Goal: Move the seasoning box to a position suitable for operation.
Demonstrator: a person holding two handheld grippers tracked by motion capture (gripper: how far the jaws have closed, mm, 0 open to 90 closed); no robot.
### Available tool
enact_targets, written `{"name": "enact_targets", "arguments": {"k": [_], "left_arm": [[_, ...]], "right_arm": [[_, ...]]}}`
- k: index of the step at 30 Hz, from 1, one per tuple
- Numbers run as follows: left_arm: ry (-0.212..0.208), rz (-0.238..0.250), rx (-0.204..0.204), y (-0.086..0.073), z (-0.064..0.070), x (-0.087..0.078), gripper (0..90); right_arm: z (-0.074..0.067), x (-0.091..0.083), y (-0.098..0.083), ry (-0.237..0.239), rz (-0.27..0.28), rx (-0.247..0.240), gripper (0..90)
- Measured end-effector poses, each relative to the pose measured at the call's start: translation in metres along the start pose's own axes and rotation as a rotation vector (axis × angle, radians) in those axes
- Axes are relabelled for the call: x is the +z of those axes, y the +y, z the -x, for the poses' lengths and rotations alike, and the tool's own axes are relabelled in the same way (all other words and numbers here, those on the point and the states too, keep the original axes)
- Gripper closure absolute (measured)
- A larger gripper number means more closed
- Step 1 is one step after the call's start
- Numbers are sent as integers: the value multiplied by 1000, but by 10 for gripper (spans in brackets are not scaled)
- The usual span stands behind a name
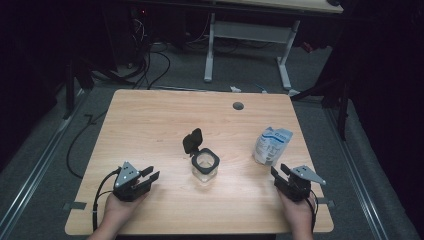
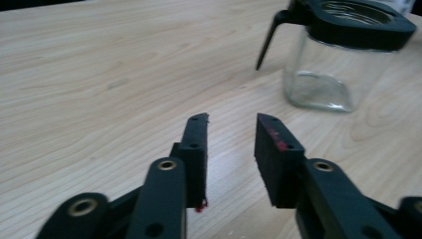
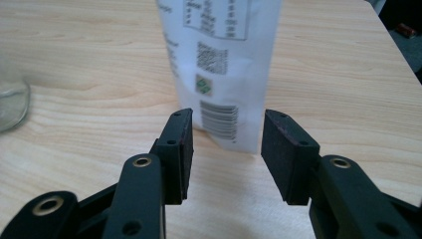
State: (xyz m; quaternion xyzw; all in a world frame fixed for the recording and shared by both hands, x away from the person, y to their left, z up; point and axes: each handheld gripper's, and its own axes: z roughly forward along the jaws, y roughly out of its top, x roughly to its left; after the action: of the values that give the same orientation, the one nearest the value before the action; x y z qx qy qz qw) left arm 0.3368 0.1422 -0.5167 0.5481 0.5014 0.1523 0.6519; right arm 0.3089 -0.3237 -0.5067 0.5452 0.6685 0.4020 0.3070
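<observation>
Where right gripper [image 3: 226, 132] looks — pouch [image 3: 221, 69] barcode; high view — front.

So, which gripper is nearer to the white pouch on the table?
The right. The right gripper sits just in front of the white pouch, open jaws aimed at it, not touching. The left gripper is far across the table, beyond the glass jar.

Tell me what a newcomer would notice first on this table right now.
The square clear glass jar with its black hinged lid flipped open stands mid-table, empty as far as the left gripper view shows. To its right a white and blue printed pouch stands upright. Near the table's front edge, the left hand-held gripper points at the jar and the right hand-held gripper at the pouch, both with open jaws holding nothing.
</observation>
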Motion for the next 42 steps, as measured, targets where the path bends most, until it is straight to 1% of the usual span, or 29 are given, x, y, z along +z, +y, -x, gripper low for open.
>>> {"name": "enact_targets", "arguments": {"k": [3,4,6,8,9,10,11,13,15,16,17,18,19,20,21,22,24,29,30,31,32,34,36,37,38,39,40,41,42], "left_arm": [[42,10,-28,0,-1,0,552],[42,16,-36,0,0,-1,518],[43,23,-33,-1,0,-1,472],[35,30,-39,-1,2,-1,464],[30,34,-50,0,2,-1,464],[29,38,-53,0,3,-1,462],[31,39,-49,0,3,0,462],[41,36,-34,-2,5,3,460],[43,29,-26,-4,6,3,458],[44,25,-16,-6,6,3,457],[44,23,-12,-6,6,3,455],[44,23,-12,-6,6,3,455],[43,24,-19,-7,6,2,455],[43,24,-19,-7,6,2,455],[44,21,-17,-6,5,2,455],[43,21,-18,-6,5,1,454],[40,25,-25,-6,3,1,454],[32,18,-21,-6,4,1,455],[27,14,-25,-6,4,2,455],[27,14,-25,-6,4,2,456],[22,9,-35,-6,5,2,457],[15,6,-45,-5,6,2,459],[13,7,-44,-4,7,2,462],[11,6,-41,-4,7,2,462],[10,6,-40,-4,8,2,462],[7,6,-43,-4,8,2,460],[7,1,-43,-5,8,2,459],[5,0,-44,-5,8,3,459],[2,1,-45,-5,8,3,458]], "right_arm": [[6,5,5,9,4,5,545],[7,6,6,14,7,2,543],[11,9,8,23,15,5,545],[14,12,11,32,17,2,545],[14,12,11,32,17,2,545],[18,17,12,57,27,-2,557],[18,17,12,57,27,-2,557],[21,23,14,83,41,-15,592],[21,27,14,95,24,-26,617],[21,28,15,93,27,-38,637],[19,28,15,86,27,-46,679],[19,28,15,86,27,-46,679],[18,26,16,94,29,-56,735],[17,25,16,93,31,-63,769],[17,25,16,93,31,-63,769],[14,23,17,80,25,-82,842],[12,21,17,81,25,-94,887],[5,19,16,81,19,-107,899],[0,18,16,82,16,-113,900],[-2,17,15,85,15,-114,900],[-5,16,15,90,15,-107,900],[-10,15,14,94,19,-111,900],[-13,14,13,94,18,-112,900],[-19,13,12,101,17,-111,900],[-19,13,12,101,17,-111,900],[-24,12,11,102,19,-112,899],[-26,11,11,105,17,-111,898],[-28,11,11,98,21,-112,894],[-29,11,11,88,27,-111,868]]}}
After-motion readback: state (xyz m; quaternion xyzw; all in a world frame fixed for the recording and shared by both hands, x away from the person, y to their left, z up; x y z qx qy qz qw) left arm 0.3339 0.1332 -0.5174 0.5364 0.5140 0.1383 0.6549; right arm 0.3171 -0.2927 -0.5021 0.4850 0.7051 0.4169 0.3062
